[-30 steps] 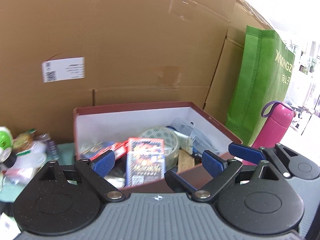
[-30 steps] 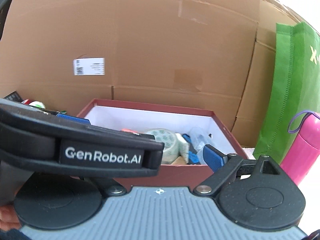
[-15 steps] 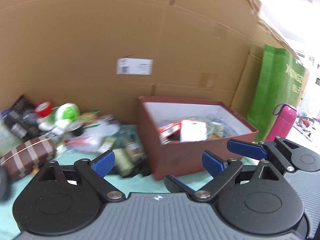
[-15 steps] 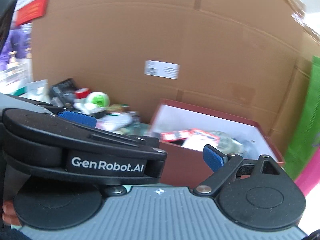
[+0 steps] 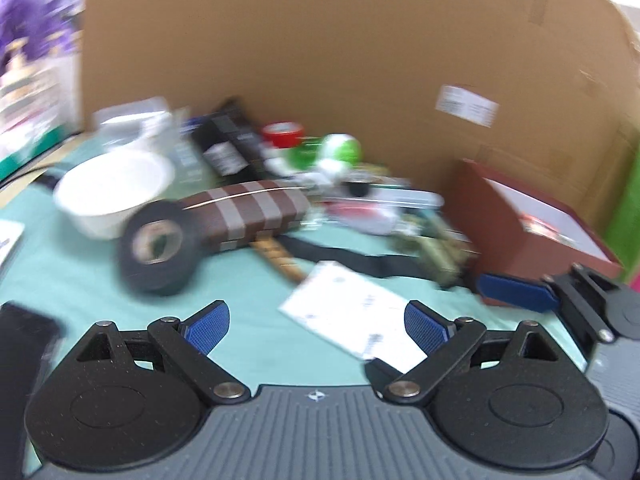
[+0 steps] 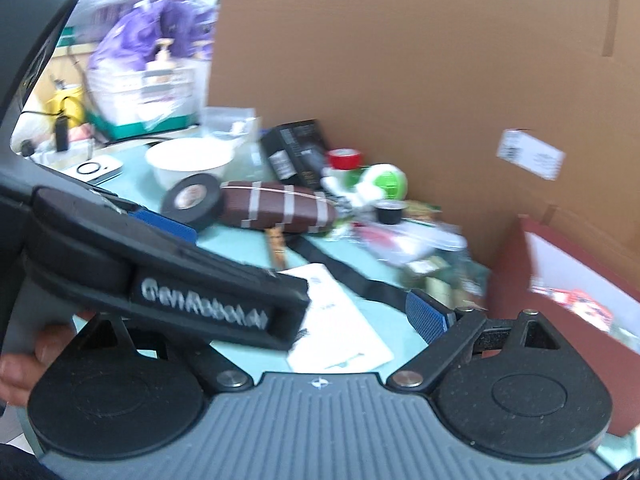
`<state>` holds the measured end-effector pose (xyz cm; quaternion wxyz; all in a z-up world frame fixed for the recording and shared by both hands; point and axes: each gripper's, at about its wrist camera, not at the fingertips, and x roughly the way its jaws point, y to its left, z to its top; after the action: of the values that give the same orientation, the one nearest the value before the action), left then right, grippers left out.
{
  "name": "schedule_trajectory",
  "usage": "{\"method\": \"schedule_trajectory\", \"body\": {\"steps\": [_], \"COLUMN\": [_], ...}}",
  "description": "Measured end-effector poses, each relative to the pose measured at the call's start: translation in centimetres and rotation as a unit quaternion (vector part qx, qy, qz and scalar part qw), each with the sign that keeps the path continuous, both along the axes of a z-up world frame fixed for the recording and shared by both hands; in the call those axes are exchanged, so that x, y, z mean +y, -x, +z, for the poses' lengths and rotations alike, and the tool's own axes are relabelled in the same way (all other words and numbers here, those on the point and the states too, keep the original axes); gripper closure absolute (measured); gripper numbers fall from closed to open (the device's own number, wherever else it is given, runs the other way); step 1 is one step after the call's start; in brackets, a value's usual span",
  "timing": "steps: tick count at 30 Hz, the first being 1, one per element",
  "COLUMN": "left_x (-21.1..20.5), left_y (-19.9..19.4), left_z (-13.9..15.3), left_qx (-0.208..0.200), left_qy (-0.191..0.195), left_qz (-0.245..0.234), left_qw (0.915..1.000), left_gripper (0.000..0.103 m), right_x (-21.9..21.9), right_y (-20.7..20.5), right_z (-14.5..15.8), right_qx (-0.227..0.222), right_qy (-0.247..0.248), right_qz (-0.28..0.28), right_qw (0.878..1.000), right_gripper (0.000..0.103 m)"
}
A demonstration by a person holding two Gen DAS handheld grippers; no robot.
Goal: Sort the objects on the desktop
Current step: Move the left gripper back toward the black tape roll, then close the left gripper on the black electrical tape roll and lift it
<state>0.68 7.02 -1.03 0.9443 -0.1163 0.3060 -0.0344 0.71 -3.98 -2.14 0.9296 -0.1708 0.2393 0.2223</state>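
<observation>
Left gripper (image 5: 318, 322): your jaws stand wide apart with nothing between them, hovering over the teal table (image 5: 248, 292) just above the white paper sheet (image 5: 352, 312).
Right gripper (image 6: 312, 312): its right blue pad (image 6: 426, 314) is clear in its own camera, and its left pad is hidden behind your left tool; from the left wrist view one blue finger (image 5: 514, 286) pokes in at the right edge. I cannot tell how far its jaws are parted.
Your hand (image 6: 24, 364): fingers show at the lower left of the right wrist view, wrapped on the left tool's grey handle.
Red box (image 5: 528, 236): the landmark, at the right end of the table against the cardboard wall (image 5: 320, 60); red-printed packs lie inside it (blurred, so no more detail).
Loose pile: everything unsorted lies left of the red box.
Black tape roll (image 5: 160, 248): well left of the red box, tilted on edge, leaning on the brown striped case (image 5: 248, 216).
White bowl (image 5: 114, 192): farther left of the box still, just behind the tape roll.
Black strap (image 5: 348, 258): runs from under the case toward the box.
Green and white ball (image 5: 340, 152): behind the case, near the wall, beside a red tape roll (image 5: 282, 134).
Focus: the left wrist view is motion-blurred.
</observation>
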Motion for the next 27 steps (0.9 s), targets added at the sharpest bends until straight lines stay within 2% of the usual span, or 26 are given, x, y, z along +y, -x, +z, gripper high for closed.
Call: {"method": "schedule_trajectory", "body": {"steps": [3, 8, 12, 15, 19, 23, 27], "left_x": [3.1, 6.8, 9.1, 10.4, 11.8, 12.6, 12.8], "left_y": [-0.5, -1.4, -2.4, -3.0, -3.9, -4.9, -5.8], "left_z": [-0.5, -1.5, -2.1, -2.3, -2.6, -3.1, -3.5], "left_qx": [0.006, 0.005, 0.009, 0.01, 0.014, 0.022, 0.03], "left_qy": [0.011, 0.0, 0.012, 0.019, 0.034, 0.043, 0.044], "left_qz": [0.035, 0.08, 0.095, 0.097, 0.098, 0.092, 0.08], "left_qw": [0.9993, 0.9968, 0.9954, 0.9951, 0.9945, 0.9946, 0.9954], "left_gripper": [0.006, 0.007, 0.01, 0.015, 0.03, 0.045, 0.048], "right_x": [1.8, 3.4, 5.0, 6.4, 7.5, 8.5, 9.7], "right_y": [-0.1, -1.6, -3.5, -5.4, -6.8, -8.5, -8.9], "right_z": [0.1, 0.5, 0.0, -0.7, -1.1, -1.5, -1.9], "right_qx": [0.011, 0.023, 0.032, 0.036, 0.037, 0.044, 0.052], "right_qy": [-0.005, -0.023, -0.043, -0.055, -0.079, -0.093, -0.092], "right_qz": [0.019, 0.032, 0.034, 0.03, 0.019, 0.009, 0.013], "right_qw": [1.0, 0.999, 0.998, 0.997, 0.996, 0.995, 0.994], "right_gripper": [0.011, 0.011, 0.011, 0.012, 0.014, 0.029, 0.038]}}
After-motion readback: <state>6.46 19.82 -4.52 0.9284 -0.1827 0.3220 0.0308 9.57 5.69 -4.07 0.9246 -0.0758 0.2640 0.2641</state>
